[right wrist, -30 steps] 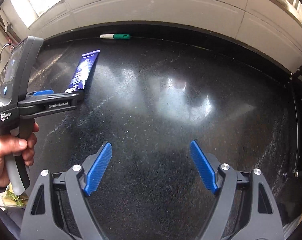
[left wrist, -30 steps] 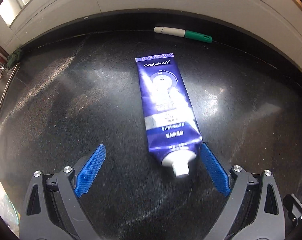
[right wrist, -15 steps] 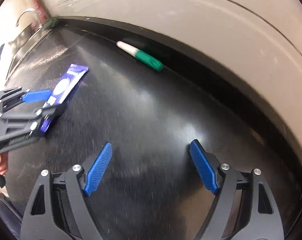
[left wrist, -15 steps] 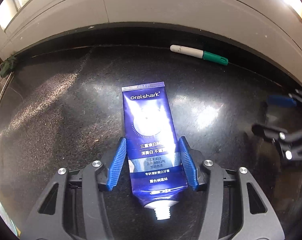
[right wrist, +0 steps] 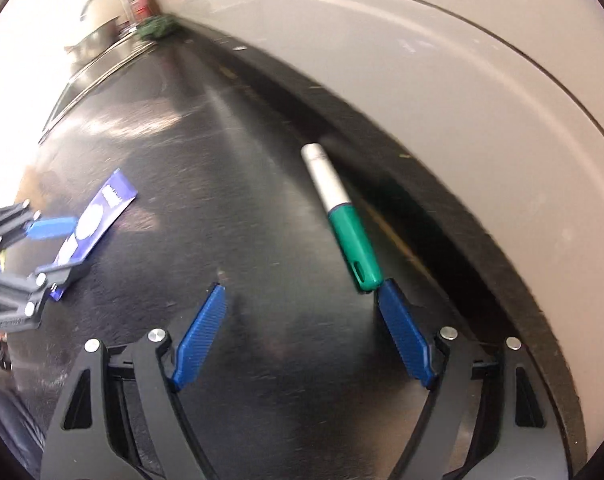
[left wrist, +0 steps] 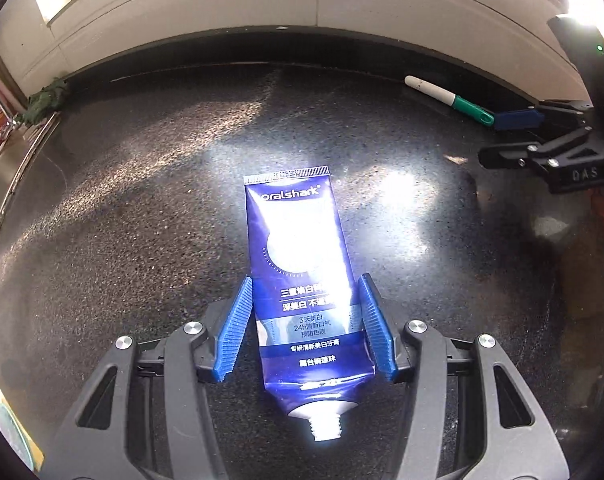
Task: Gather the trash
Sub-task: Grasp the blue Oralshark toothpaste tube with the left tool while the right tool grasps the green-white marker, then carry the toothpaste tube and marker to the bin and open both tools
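I have the left gripper (left wrist: 306,328) clamped on a blue toothpaste tube (left wrist: 302,280), its pads pressed against the tube's two long edges. The tube reads "oralshark" near its crimped end; below that are lines of Chinese print and "24h", the rest too small for me to make out. Its long axis runs from 6 o'clock to 12 o'clock in my left view: the bare white threaded neck, with no cap on it, points at 6 toward the camera, and the flat crimped end points at 12 toward the wall (left wrist: 261,8). It lies over the black speckled counter (left wrist: 121,220).

My right gripper (right wrist: 302,332) stands wide with nothing between its jaws. A marker (right wrist: 342,216) lies on the counter near the wall; its green cap points at 5 o'clock, just beside my right fingertip (right wrist: 398,320), and its white barrel points at 11. I read "DAS" on the right gripper's body in the left view.
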### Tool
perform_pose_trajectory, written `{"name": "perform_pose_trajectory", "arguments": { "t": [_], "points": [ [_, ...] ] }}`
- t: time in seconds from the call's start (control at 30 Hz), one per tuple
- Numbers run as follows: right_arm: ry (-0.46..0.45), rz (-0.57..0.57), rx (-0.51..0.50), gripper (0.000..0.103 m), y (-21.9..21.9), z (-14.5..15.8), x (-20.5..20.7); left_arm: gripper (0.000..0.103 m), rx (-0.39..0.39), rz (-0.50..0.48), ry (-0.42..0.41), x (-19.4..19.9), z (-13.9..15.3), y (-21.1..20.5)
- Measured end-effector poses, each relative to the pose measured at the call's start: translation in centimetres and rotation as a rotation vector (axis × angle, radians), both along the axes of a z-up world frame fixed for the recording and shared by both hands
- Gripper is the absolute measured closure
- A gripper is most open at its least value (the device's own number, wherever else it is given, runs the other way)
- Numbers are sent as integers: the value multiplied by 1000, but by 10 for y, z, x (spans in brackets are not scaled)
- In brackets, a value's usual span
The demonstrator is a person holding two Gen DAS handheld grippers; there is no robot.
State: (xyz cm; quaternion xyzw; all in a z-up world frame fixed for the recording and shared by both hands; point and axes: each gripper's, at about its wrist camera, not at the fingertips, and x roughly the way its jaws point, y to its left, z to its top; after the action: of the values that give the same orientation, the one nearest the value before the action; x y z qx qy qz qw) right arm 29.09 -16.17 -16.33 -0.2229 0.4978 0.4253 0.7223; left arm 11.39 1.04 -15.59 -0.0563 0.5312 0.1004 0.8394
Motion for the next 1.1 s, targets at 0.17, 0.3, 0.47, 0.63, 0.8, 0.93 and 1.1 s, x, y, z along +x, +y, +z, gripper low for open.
{"name": "perform_pose_trajectory", "arguments": {
  "t": [0.17, 0.3, 0.47, 0.63, 0.8, 0.93, 1.1],
  "points": [
    [-25, -61, -46, 29, 13, -6, 10, 51, -10, -5, -10, -6, 5, -5],
    [-61, -63, -55, 68, 33, -4, 17, 51, -73, 9, -7, 6, -5, -8],
    [-14, -102, -71, 89, 51, -1, 3, 51, -108, 29, -16, -4, 2, -1],
    [5, -162, -33, 89, 47, 17, -38, 53, -113, 40, -46, -16, 17, 12],
    [2, -217, 7, 89, 31, 40, -83, 89, -111, 37, -73, -27, 30, 13],
    [8, -250, 22, 89, 17, 53, -116, 96, -112, 30, -83, -37, 30, 12],
    [-7, -285, 32, 89, -8, 67, -145, 96, -137, -6, -80, -34, 12, 12]
  ]
}}
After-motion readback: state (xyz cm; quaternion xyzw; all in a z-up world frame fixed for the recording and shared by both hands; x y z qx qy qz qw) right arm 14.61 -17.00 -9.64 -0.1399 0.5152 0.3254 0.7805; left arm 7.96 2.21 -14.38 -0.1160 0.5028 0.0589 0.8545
